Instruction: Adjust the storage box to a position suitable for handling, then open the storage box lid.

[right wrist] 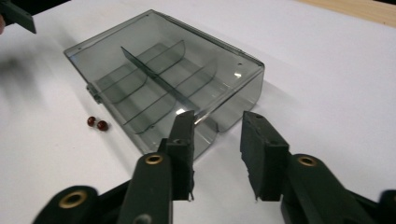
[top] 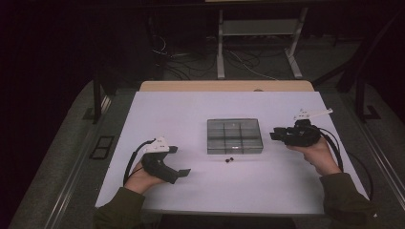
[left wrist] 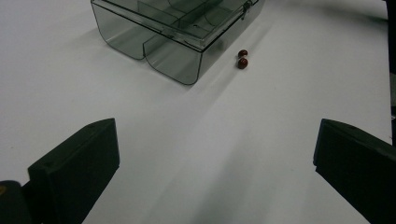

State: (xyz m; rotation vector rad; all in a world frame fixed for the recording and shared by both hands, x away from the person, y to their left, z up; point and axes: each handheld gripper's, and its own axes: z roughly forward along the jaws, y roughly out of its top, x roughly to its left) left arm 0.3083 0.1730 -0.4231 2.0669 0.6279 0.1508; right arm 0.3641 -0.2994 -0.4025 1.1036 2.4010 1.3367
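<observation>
clear plastic divided box (top: 234,136) – lidded | two glossy red beads (left wrist: 242,59) | left hand-held gripper (left wrist: 215,158) apart | right hand-held gripper (right wrist: 217,149) apart – empty

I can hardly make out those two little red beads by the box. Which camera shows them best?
The left gripper view: the beads lie unobstructed and sharp beside the box. The right gripper view shows them smaller; the high view, as dark specks.

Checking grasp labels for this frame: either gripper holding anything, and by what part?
Nothing is held. The left gripper is open over bare table; the right gripper, jaws apart, sits just off the clear compartment box corner, touching nothing.
</observation>
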